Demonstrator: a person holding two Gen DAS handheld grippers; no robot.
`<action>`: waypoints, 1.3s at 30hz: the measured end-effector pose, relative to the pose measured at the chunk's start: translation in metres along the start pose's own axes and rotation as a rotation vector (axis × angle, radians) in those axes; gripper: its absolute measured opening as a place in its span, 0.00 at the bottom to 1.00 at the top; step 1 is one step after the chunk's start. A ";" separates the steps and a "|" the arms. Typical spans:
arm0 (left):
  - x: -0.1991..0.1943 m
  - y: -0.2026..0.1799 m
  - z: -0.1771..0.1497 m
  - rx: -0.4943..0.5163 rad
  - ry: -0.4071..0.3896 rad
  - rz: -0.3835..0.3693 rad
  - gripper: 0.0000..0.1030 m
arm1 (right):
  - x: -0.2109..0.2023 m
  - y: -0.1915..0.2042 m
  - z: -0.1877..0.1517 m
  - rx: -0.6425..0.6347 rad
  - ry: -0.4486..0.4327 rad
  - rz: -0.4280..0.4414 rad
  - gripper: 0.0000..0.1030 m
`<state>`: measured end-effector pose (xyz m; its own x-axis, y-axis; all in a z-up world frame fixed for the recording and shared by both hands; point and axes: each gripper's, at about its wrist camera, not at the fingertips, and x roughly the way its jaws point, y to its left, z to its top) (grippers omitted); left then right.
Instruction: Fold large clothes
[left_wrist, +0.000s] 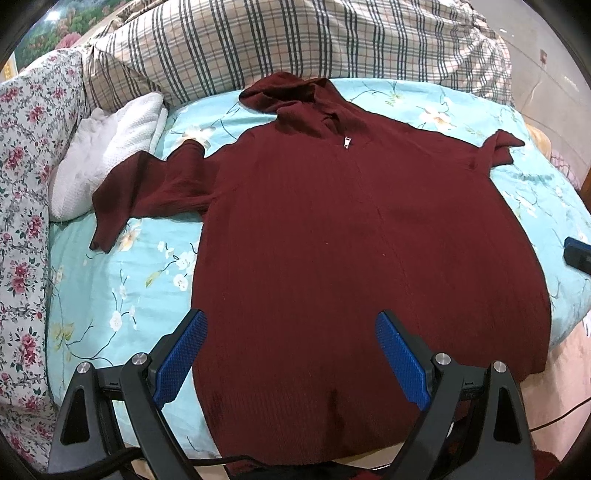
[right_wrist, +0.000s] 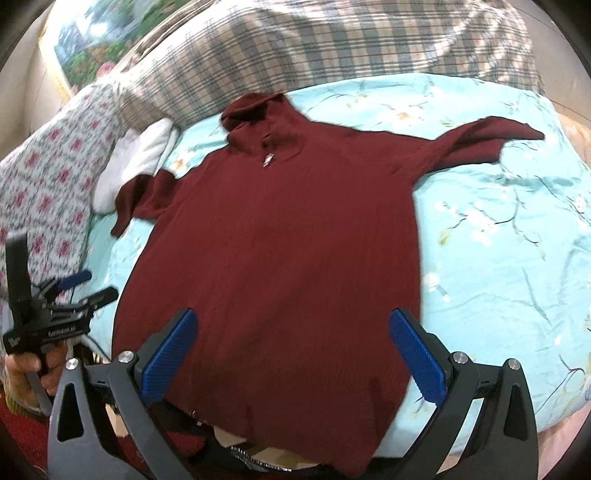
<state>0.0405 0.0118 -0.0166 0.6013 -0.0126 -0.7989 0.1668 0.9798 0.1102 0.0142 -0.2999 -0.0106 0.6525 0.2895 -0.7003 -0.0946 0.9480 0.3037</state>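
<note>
left wrist view: maroon sweater (left_wrist: 354, 240) fills frame centre, collar toward top; left gripper (left_wrist: 290, 325) and right gripper (right_wrist: 293, 325) gape empty over its hem.

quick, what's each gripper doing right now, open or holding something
Left gripper: open, holding nothing, over the sweater.
Right gripper: open, holding nothing.

Even indoor light, soft shadows; left view sharp, right view motion-blurred, both fisheye-bent with dark corners.
</note>
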 end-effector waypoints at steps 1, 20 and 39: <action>0.002 0.001 0.002 -0.006 0.007 -0.004 0.90 | -0.002 -0.006 0.003 0.008 -0.020 -0.001 1.00; 0.067 0.005 0.048 -0.041 0.084 -0.017 0.90 | 0.026 -0.231 0.158 0.395 -0.173 -0.190 0.57; 0.140 -0.029 0.074 -0.013 0.210 -0.028 0.90 | 0.140 -0.413 0.288 0.603 -0.074 -0.535 0.12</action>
<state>0.1776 -0.0328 -0.0882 0.4203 0.0011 -0.9074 0.1704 0.9821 0.0801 0.3614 -0.6889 -0.0480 0.5449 -0.2127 -0.8111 0.6521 0.7156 0.2505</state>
